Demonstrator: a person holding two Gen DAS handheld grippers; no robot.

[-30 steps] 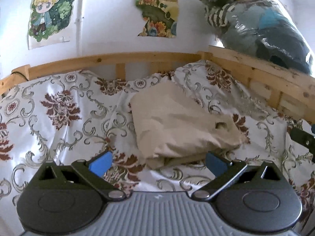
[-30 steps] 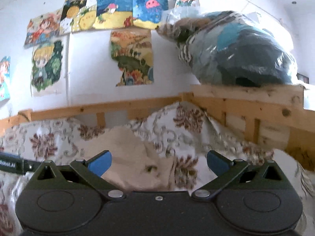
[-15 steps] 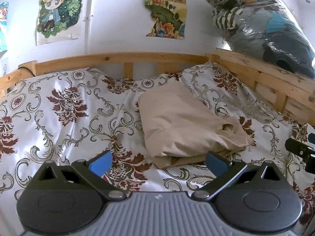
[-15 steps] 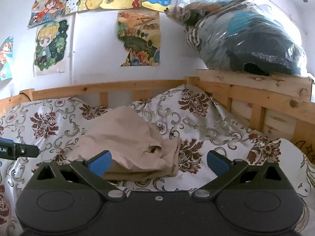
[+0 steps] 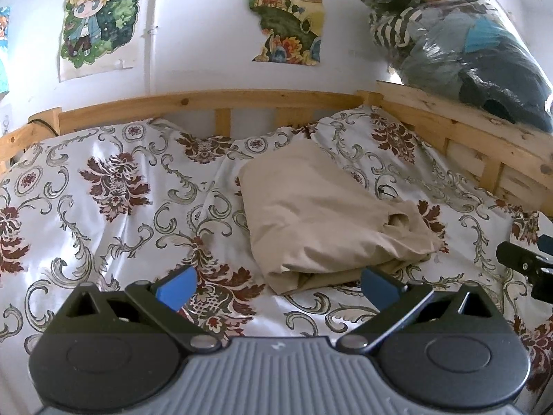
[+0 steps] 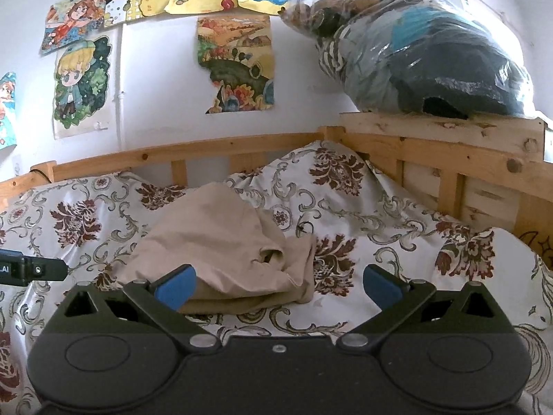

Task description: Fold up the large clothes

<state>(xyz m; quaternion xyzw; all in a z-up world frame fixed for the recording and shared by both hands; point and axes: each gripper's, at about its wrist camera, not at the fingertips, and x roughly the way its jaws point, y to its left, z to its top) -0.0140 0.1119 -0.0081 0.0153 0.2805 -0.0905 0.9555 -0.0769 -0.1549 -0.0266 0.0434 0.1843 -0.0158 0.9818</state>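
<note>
Folded beige cloth garment [image 5: 321, 214] is lying mid-bed on the floral white bedspread [image 5: 114, 214], long axis running toward the wooden headboard rail [image 5: 207, 98]. Left gripper [image 5: 276, 285] and right gripper [image 6: 276, 282] are hovering wide open, empty, with bare bedspread stretching leftward.

Bedspread [image 5: 103, 228] left of beige garment [image 5: 321, 214] open; wooden rail [image 5: 484, 145] blocks right.
</note>
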